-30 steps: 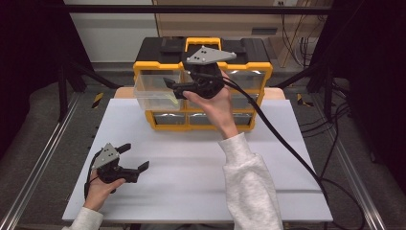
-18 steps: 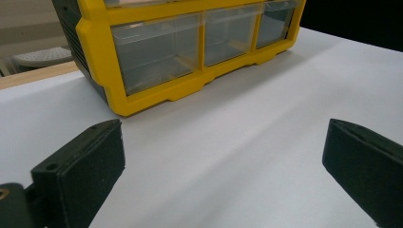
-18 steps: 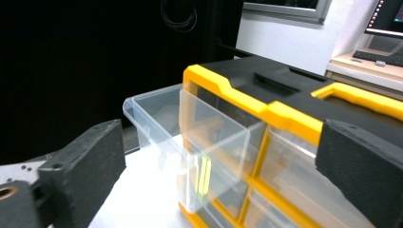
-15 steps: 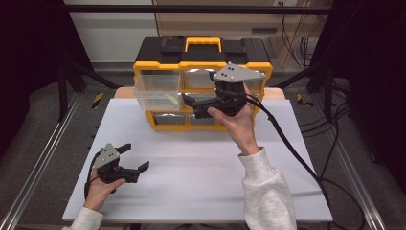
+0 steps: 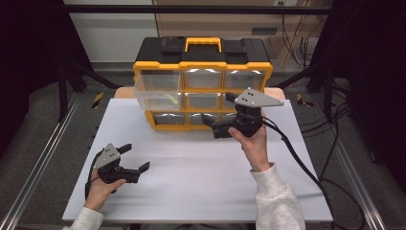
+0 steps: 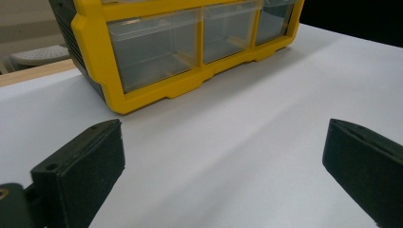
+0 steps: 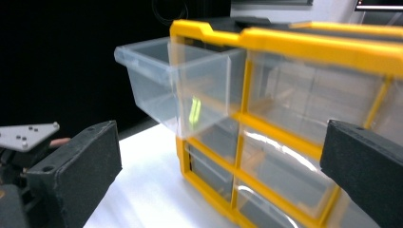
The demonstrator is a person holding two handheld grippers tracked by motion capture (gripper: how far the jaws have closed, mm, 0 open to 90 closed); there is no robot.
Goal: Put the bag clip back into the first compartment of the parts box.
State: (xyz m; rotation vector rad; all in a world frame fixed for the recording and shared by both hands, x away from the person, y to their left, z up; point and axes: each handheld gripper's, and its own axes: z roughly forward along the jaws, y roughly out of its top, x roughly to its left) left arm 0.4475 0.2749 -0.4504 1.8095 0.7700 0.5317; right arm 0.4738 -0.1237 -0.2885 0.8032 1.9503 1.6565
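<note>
The clear drawer (image 5: 158,91) at the top left of the yellow drawer organizer (image 5: 203,84) stands pulled far out at 11 o'clock on the white table (image 5: 201,177), so I judge that a bump from the right hand-held gripper (image 5: 214,128) (its jaws are apart and empty, close in front of the lower drawers) could tip it out or push the whole organizer. The left hand-held gripper (image 5: 135,157), also with jaws apart, rests at 8 o'clock, well apart from the organizer. The small green thing (image 7: 194,109) inside the open drawer is too blurred to name, and what the closed drawers hold is hard to make out behind glare.
</note>
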